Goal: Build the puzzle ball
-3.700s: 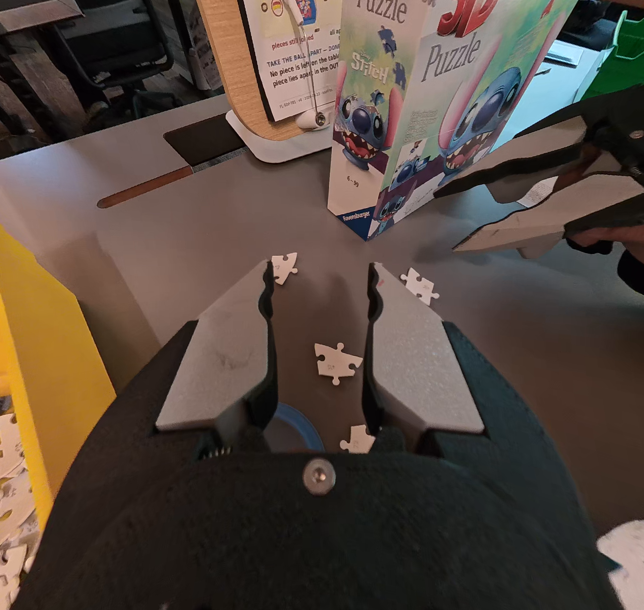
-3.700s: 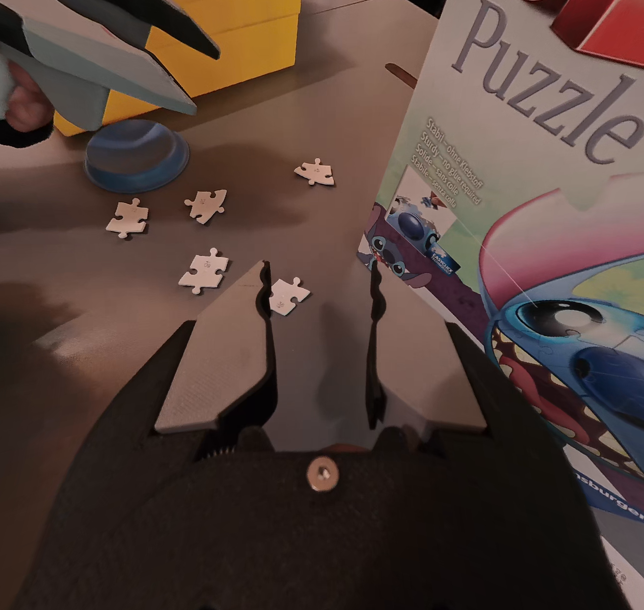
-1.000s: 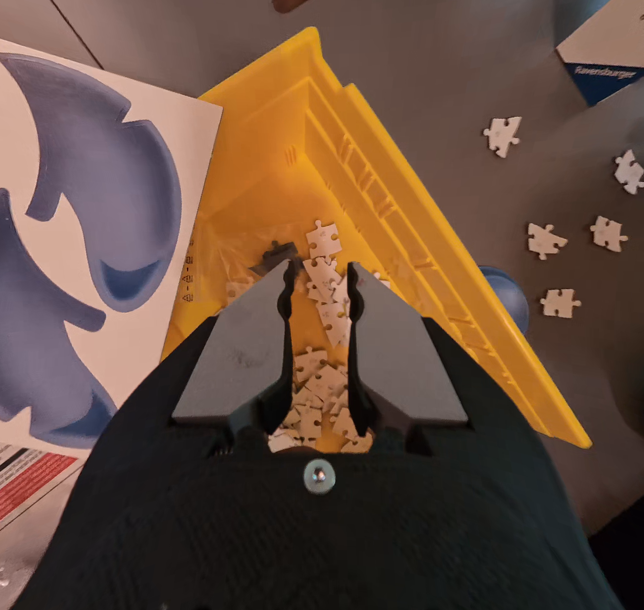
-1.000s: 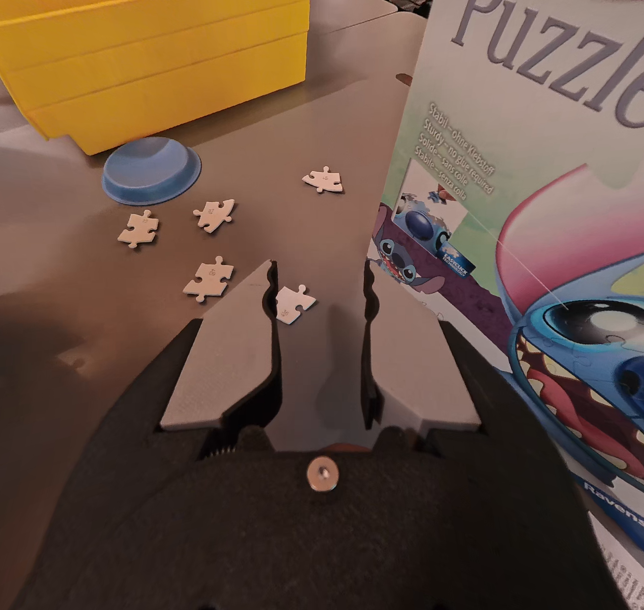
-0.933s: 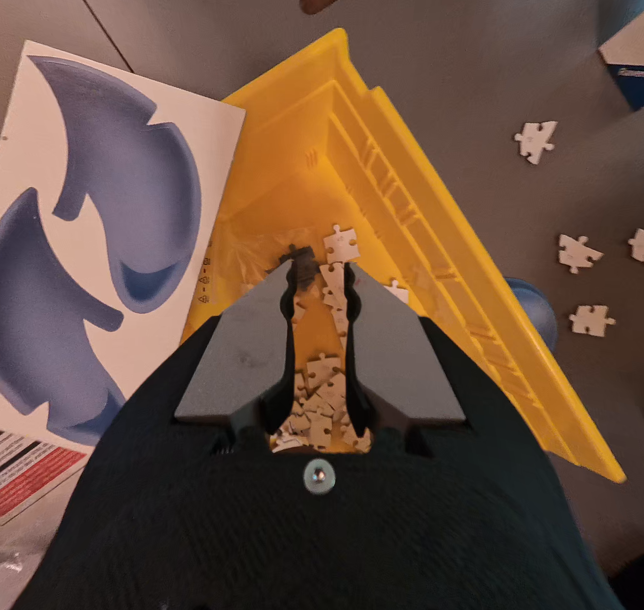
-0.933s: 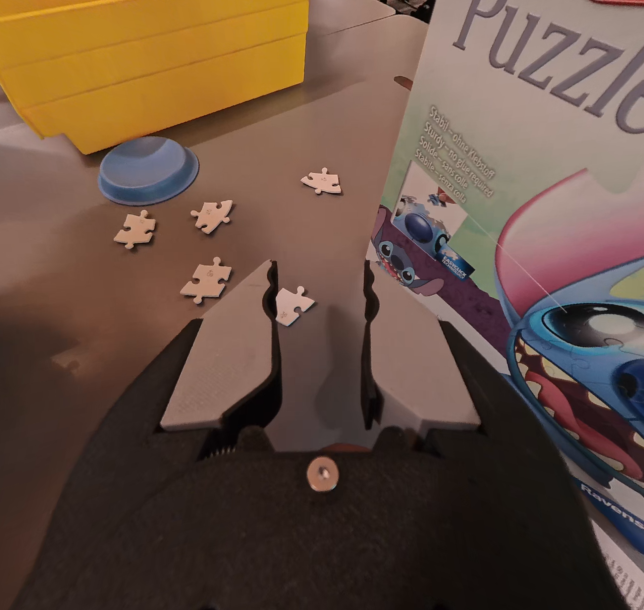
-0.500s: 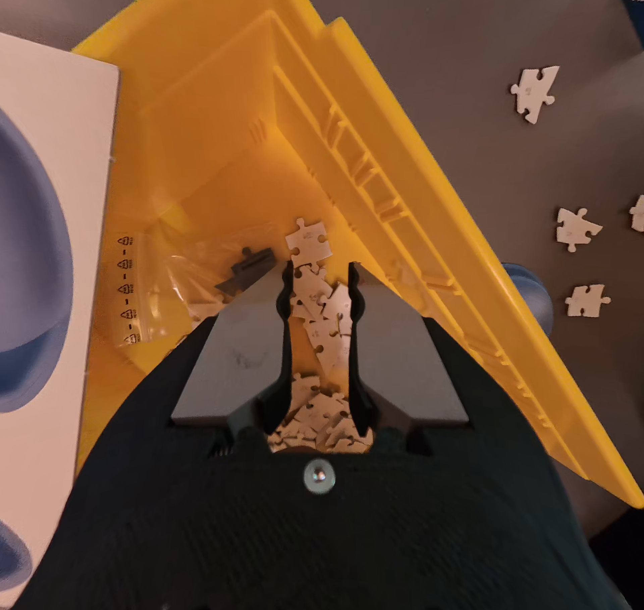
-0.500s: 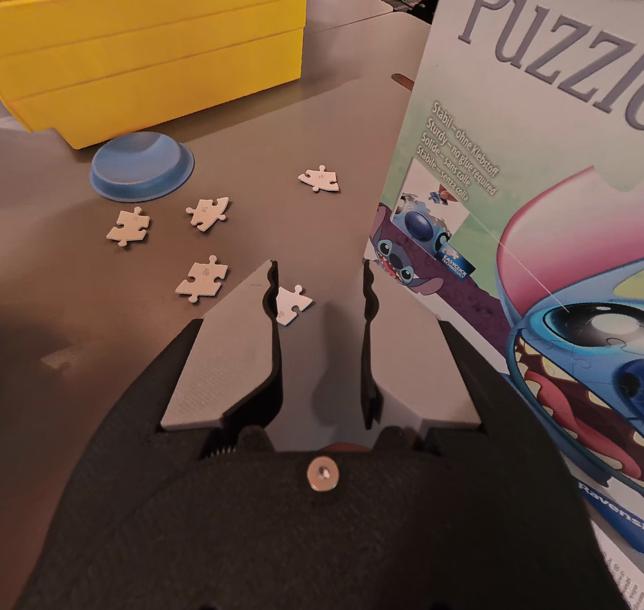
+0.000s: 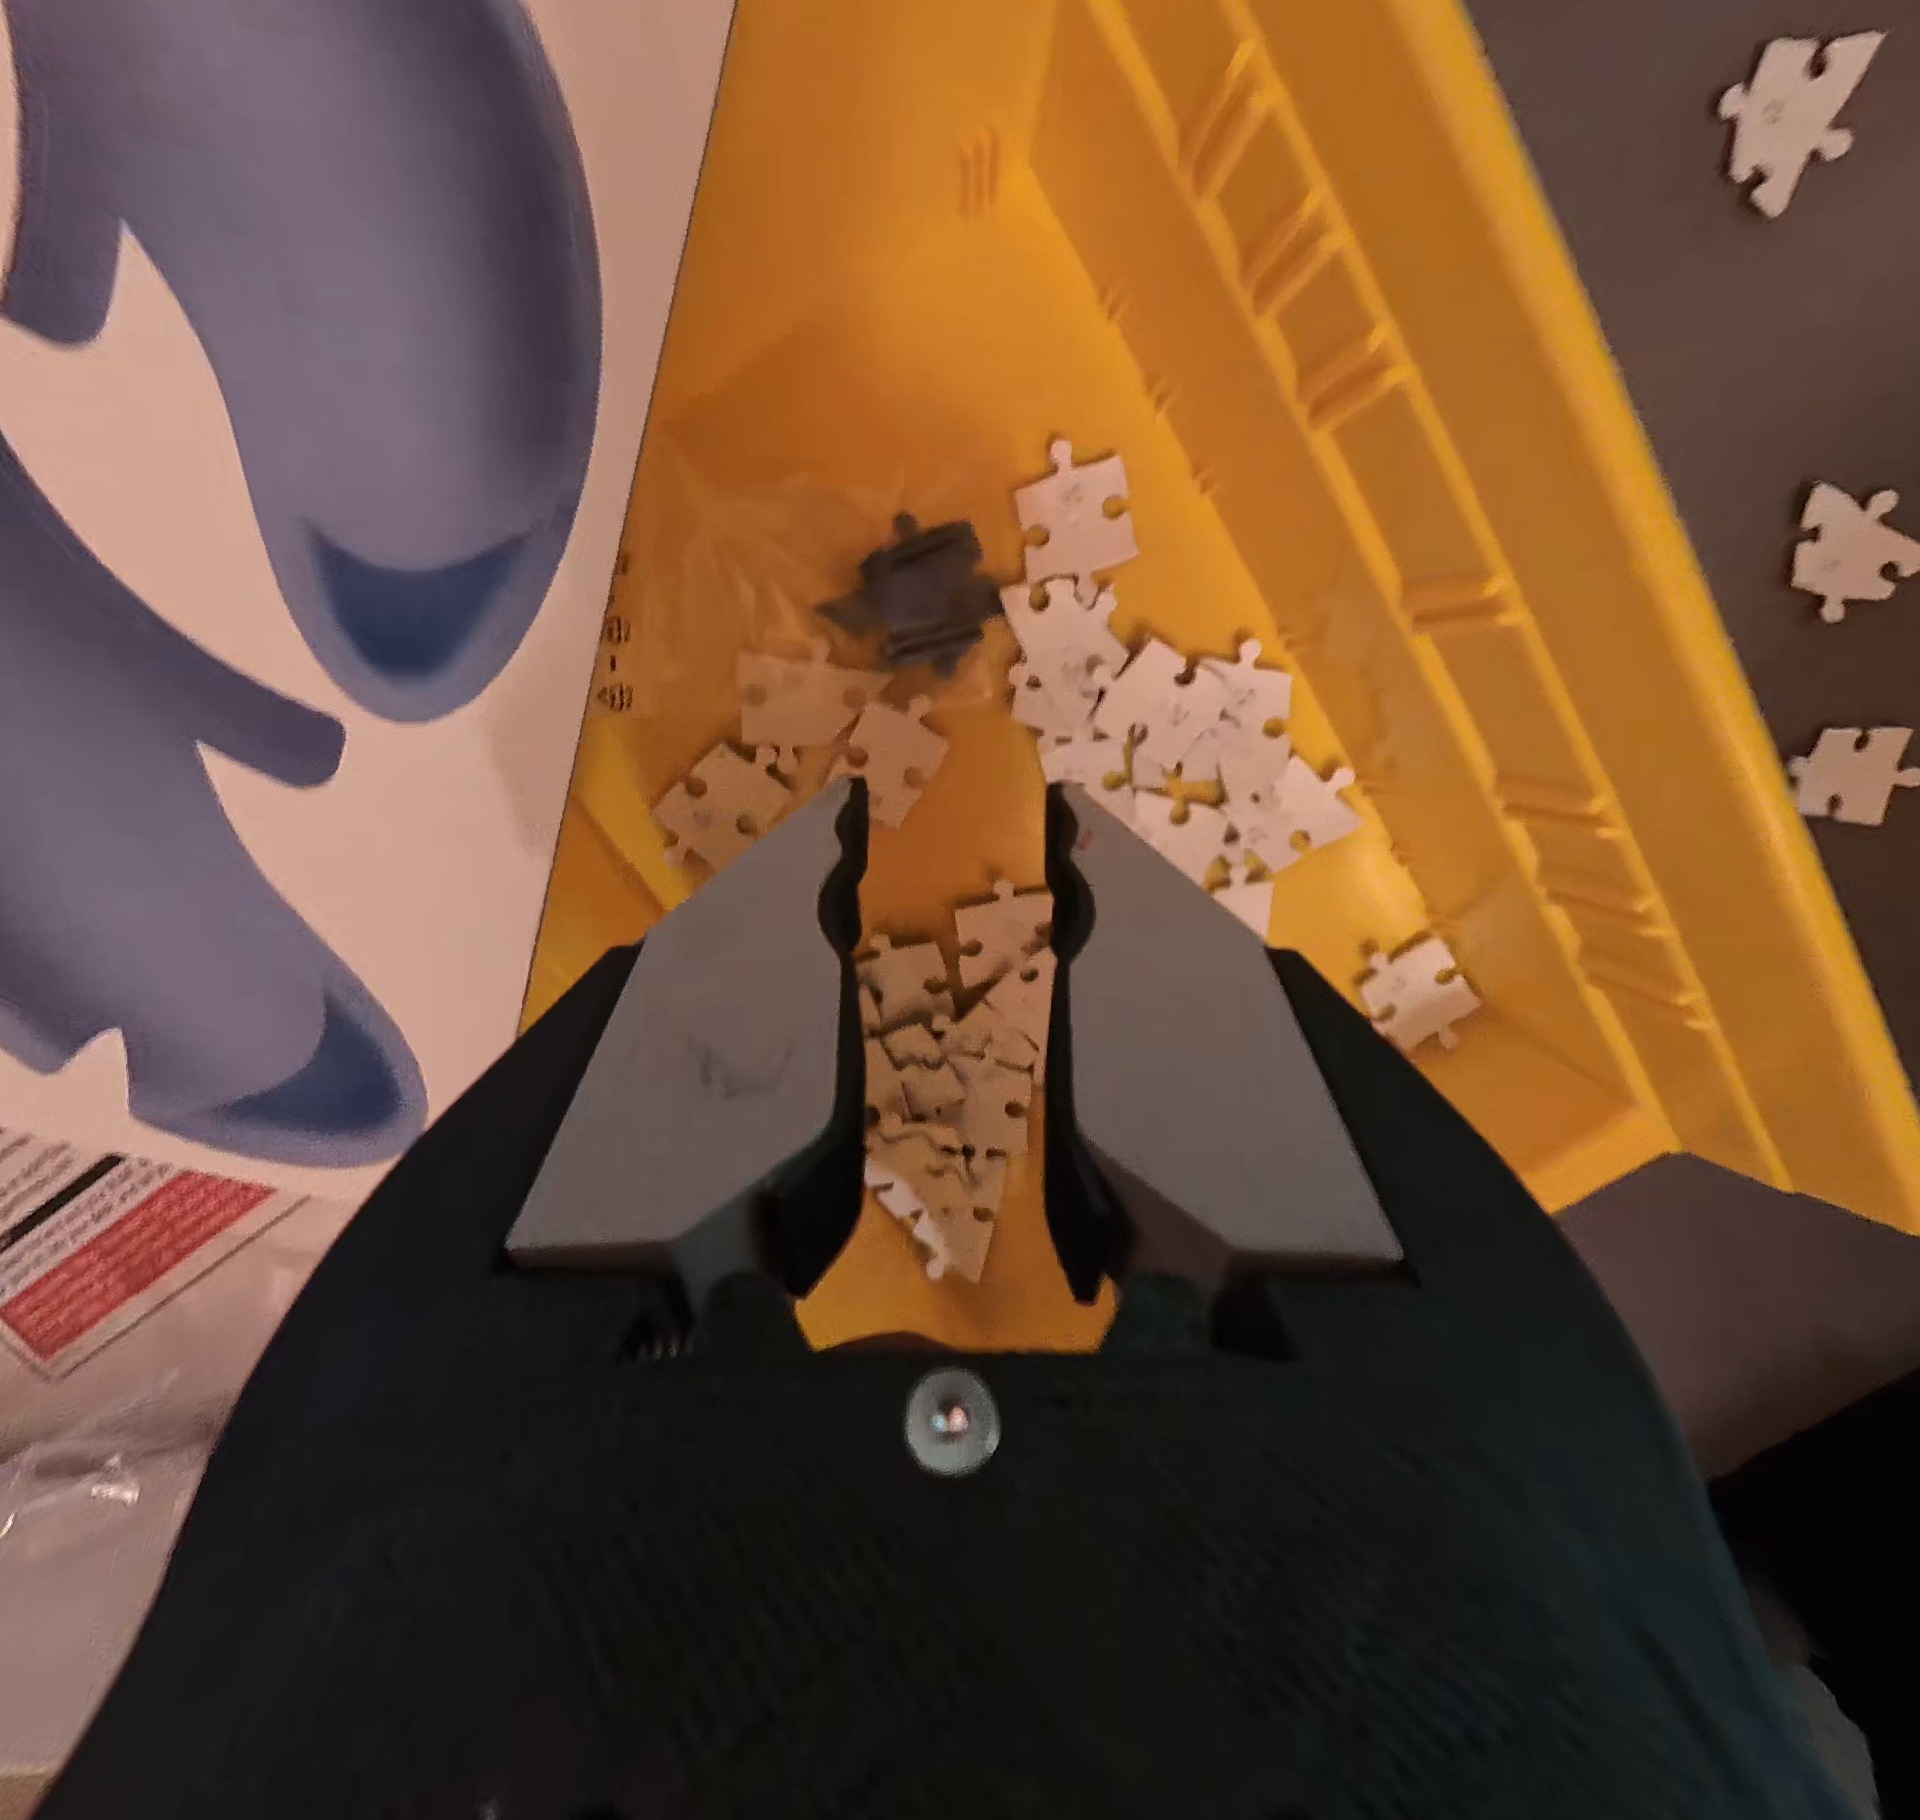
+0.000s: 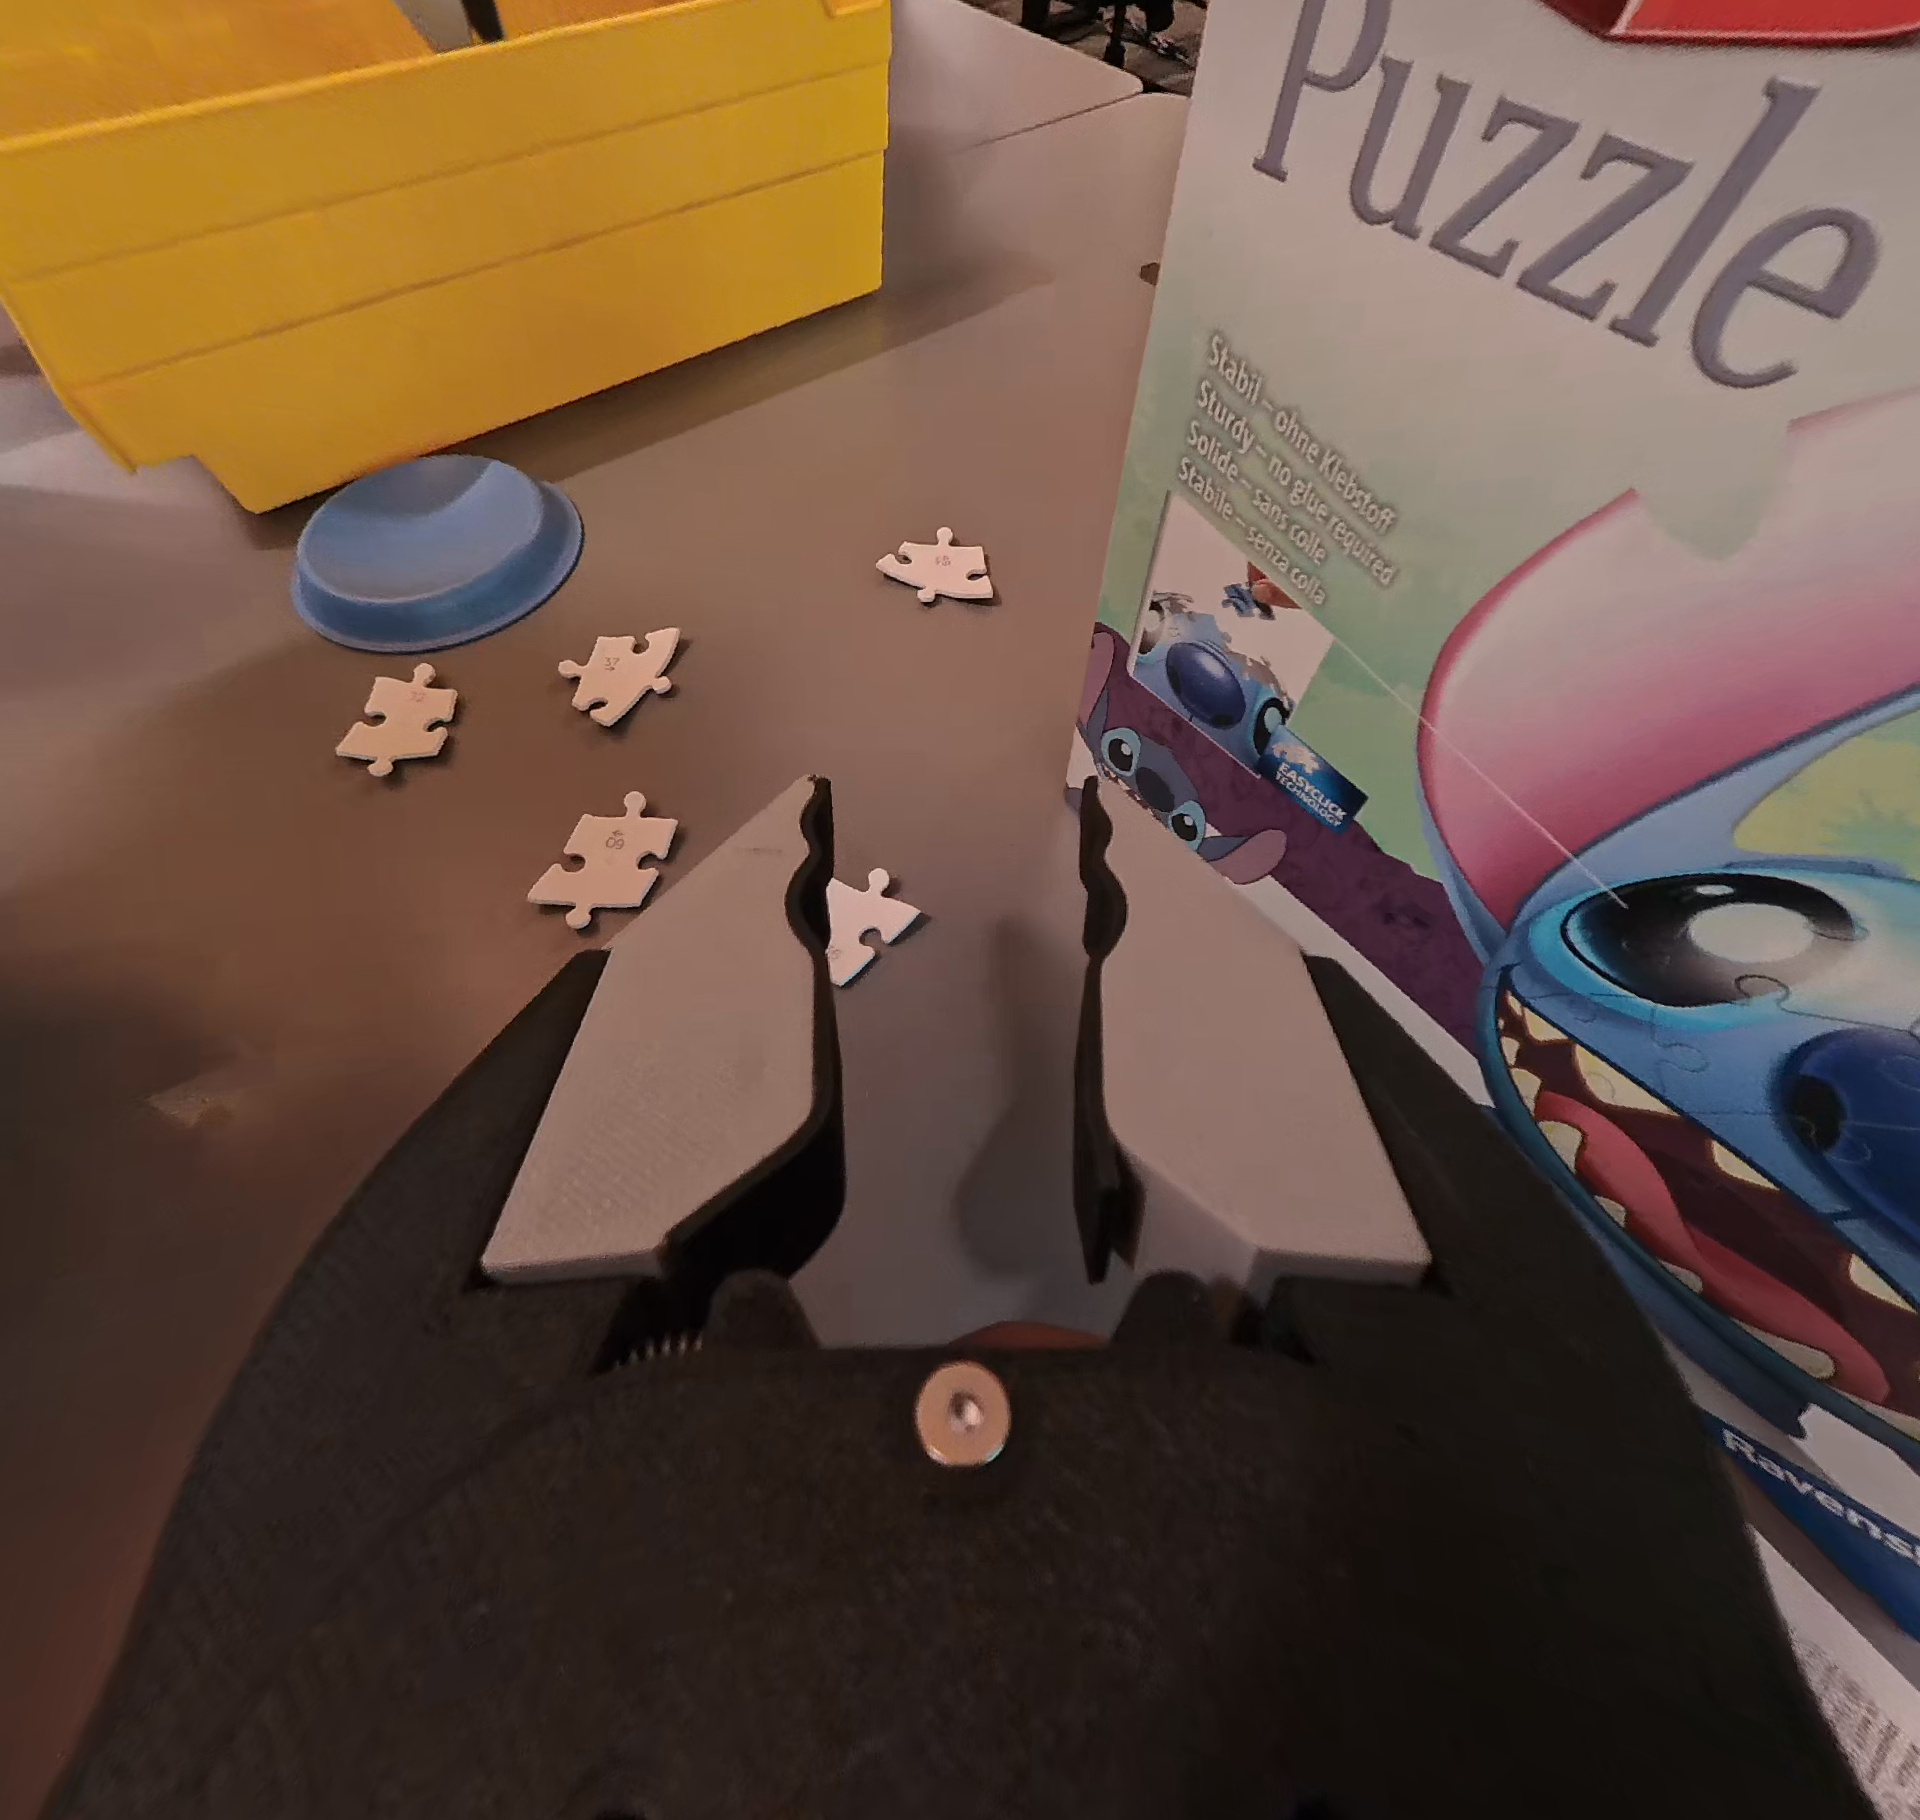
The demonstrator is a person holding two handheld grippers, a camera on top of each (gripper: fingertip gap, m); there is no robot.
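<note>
Pieces lay white-side-up in the yellow bin as the left gripper hovered over them, jaws apart and empty. Best isolate one loose piece, perhaps at one o'clock. The right gripper waited parted, holding nothing, above the table.

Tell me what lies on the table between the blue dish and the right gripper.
In the right wrist view, three white puzzle pieces lie face down on the grey table between the blue dish and the right gripper; otherwise bare.
</note>
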